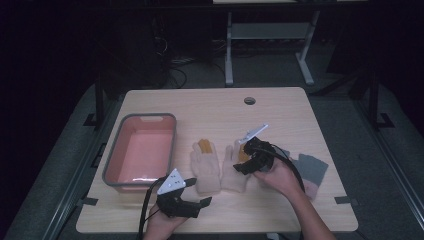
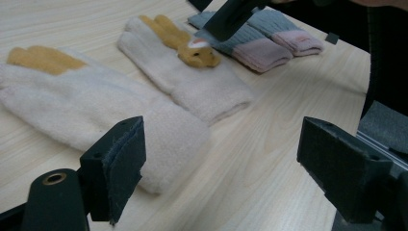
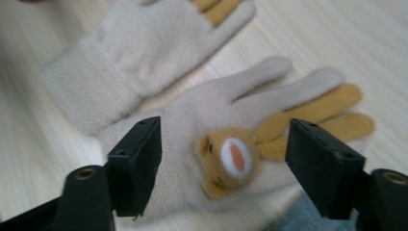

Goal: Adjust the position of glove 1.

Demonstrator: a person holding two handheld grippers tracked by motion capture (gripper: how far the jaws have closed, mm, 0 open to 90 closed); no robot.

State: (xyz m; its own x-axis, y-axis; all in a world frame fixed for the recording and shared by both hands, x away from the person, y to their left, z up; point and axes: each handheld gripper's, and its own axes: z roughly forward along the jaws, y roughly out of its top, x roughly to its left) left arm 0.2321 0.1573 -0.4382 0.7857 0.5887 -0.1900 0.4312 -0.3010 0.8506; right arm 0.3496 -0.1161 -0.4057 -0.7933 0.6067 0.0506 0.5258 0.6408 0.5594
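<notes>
On the table's middle lie two cream gloves side by side, and your right gripper (image 1: 248, 161) is right over one of them! That's the right glove (image 3: 211, 125), palm flat, two fingers mustard yellow, a little bear face (image 3: 230, 159) stitched on its back. Your jaws stand wide apart either side of that bear, nothing between them but air, and whether they touch the wool you can't tell from here. Just beside it rests the left glove (image 1: 206, 165), cuff toward you, yellow fingers pointing away.

Down at the near edge, your left gripper (image 1: 192, 195) is spread wide too, holding nothing, hanging over bare wood just short of the left glove's cuff (image 2: 159, 149). From its own camera you look across both gloves to a pair of grey socks (image 2: 269, 36) with pink bands, lying just past the right glove.

Off to the left sits a grey bin (image 1: 112, 160) with a pink inside, its near corner close to your left gripper. Far back in the tabletop (image 1: 300, 110) there's a round cable hole (image 1: 249, 100), well apart from everything.
</notes>
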